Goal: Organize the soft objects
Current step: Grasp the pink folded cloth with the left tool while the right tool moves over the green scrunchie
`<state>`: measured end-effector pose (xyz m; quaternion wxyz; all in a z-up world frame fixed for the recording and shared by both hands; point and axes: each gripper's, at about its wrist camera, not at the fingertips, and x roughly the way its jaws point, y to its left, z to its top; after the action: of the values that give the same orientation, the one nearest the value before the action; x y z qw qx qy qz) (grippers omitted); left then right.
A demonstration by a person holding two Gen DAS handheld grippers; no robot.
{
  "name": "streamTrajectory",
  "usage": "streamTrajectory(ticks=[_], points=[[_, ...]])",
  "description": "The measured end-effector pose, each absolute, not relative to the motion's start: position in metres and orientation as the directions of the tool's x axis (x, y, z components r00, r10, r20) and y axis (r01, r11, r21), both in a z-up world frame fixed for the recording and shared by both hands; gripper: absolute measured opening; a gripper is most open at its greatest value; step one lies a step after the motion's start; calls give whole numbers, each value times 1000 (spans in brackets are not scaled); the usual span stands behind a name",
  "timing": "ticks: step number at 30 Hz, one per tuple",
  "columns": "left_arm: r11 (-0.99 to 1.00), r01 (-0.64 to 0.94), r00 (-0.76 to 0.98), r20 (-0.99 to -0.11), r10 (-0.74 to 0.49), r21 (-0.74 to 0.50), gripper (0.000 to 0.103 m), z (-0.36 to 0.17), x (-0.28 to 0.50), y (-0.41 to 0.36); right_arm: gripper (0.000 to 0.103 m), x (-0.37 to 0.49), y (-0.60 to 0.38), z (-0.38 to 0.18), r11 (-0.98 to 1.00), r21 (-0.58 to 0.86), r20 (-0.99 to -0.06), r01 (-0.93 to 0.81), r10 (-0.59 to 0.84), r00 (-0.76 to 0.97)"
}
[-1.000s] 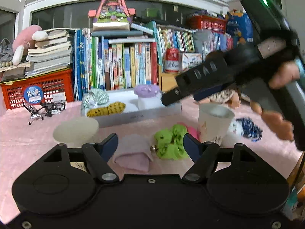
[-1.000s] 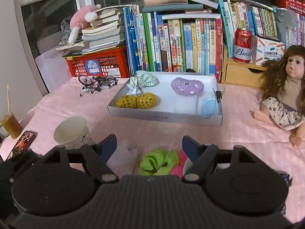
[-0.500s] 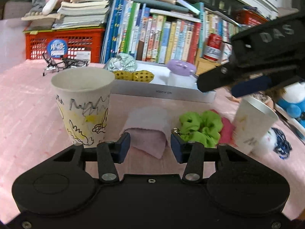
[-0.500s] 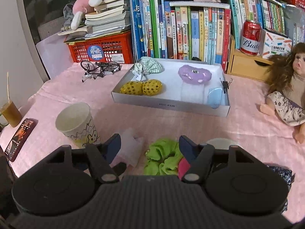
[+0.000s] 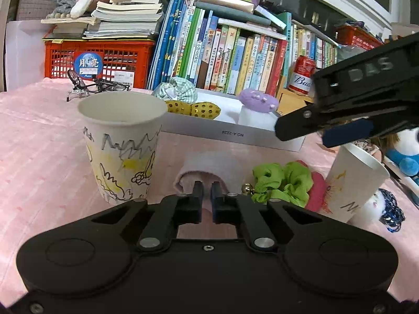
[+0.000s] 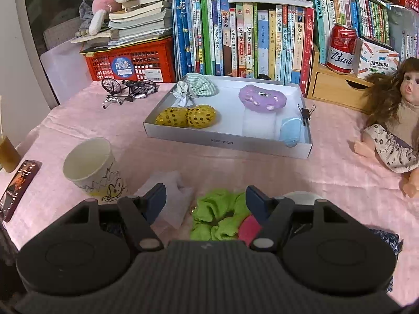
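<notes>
A folded pale pink cloth (image 5: 209, 164) lies on the pink tablecloth, and my left gripper (image 5: 207, 192) is shut on its near edge, with cloth pinched between the pads. Just right of it sit a green scrunchie (image 5: 282, 180) and a pink soft piece (image 5: 316, 193). My right gripper (image 6: 206, 196) hovers open over the green scrunchie (image 6: 217, 214), with the pink cloth (image 6: 170, 185) by its left finger. It also reaches in from the right in the left wrist view (image 5: 314, 133). The white tray (image 6: 227, 141) behind holds a yellow dotted bow (image 6: 186, 116), a checked scrunchie, a purple plush and a blue pad.
A doodled paper cup (image 5: 123, 141) stands close left of the cloth, and a second cup (image 5: 356, 180) stands right of the scrunchies. A doll (image 6: 392, 120), a toy bicycle (image 6: 128, 89), a phone (image 6: 18, 185) and a dark blue scrunchie (image 5: 392, 214) lie around. Books and a red crate line the back.
My left gripper dropped toward the table, levelled out and closed its jaws onto the pink cloth. The right gripper stayed over the green scrunchie, its jaws slightly narrower.
</notes>
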<state>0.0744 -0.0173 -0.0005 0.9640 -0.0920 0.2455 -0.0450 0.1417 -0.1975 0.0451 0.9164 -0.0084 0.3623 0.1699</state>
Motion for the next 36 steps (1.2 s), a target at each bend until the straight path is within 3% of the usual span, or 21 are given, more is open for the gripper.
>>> streamTrajectory(ticks=[8,11,14,18,22,24,26,36], points=[[980,79,893,-424,-152,-183,3,5,48,-16,78,156,-188,36,951,70,-706,-301,260,659],[981,65,898,-417,-138,-184,18,6,52,-18,76,161,-183,35,954,59,-715,-293,245,655],[980,31,886,-449,-118,-196,47,3,64,-19,76,162,-182,37,955,57,-712,-291,243,659],[982,13,873,-477,-104,-190,51,-3,80,-24,76,163,-182,38,956,43,-714,-291,233,660],[973,-5,844,-522,-120,-231,49,-8,97,-27,76,166,-183,38,957,41,-722,-286,226,654],[974,-16,841,-529,-109,-226,25,-10,99,-27,76,167,-184,37,958,44,-726,-285,227,650],[968,2,843,-520,-137,-251,20,-9,97,-25,76,169,-184,37,958,46,-731,-285,227,644],[965,31,845,-509,-166,-262,18,0,49,-11,72,180,-177,22,957,53,-768,-286,222,600]])
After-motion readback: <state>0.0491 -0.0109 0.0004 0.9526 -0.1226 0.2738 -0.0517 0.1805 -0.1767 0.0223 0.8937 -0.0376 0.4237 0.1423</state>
